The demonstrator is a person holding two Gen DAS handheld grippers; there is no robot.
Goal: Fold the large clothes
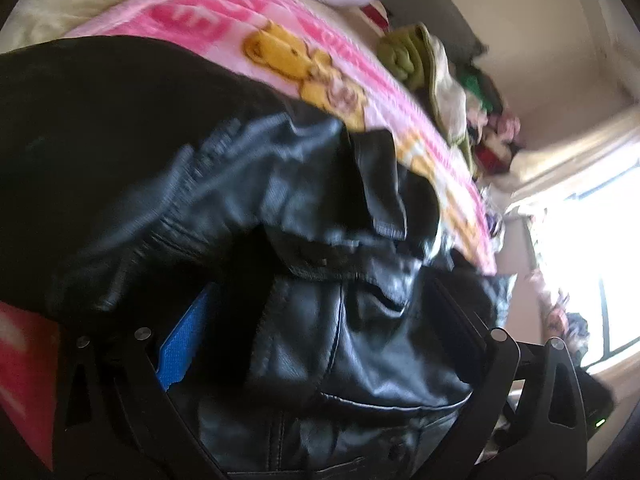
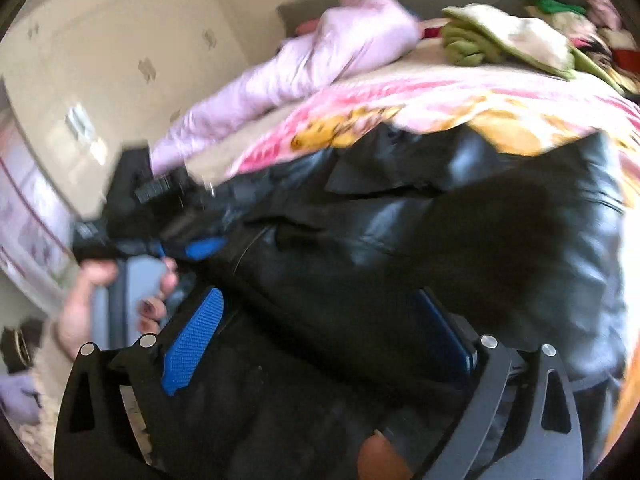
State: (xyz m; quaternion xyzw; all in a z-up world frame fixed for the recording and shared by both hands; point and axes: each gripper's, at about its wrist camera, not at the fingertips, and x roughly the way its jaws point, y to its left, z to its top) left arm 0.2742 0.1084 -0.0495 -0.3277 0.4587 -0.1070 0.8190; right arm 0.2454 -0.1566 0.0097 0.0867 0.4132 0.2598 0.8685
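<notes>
A black leather jacket (image 1: 304, 216) lies bunched on a bed and fills both views; it also shows in the right wrist view (image 2: 440, 232). My left gripper (image 1: 320, 312) has its blue-padded fingers (image 1: 184, 340) spread wide, with jacket folds bulging between them. My right gripper (image 2: 320, 320) also has jacket leather between its spread blue-padded fingers (image 2: 192, 344). Whether either one pinches the leather is hidden by the folds. The left gripper, held by a hand (image 2: 120, 300), shows at the left of the right wrist view. Both views are motion-blurred.
A pink cartoon blanket (image 1: 280, 52) covers the bed under the jacket. A light pink puffer coat (image 2: 304, 56) lies at the far side. A heap of green and mixed clothes (image 2: 512, 40) sits at the bed's far end. A bright window (image 1: 592, 248) is at the right.
</notes>
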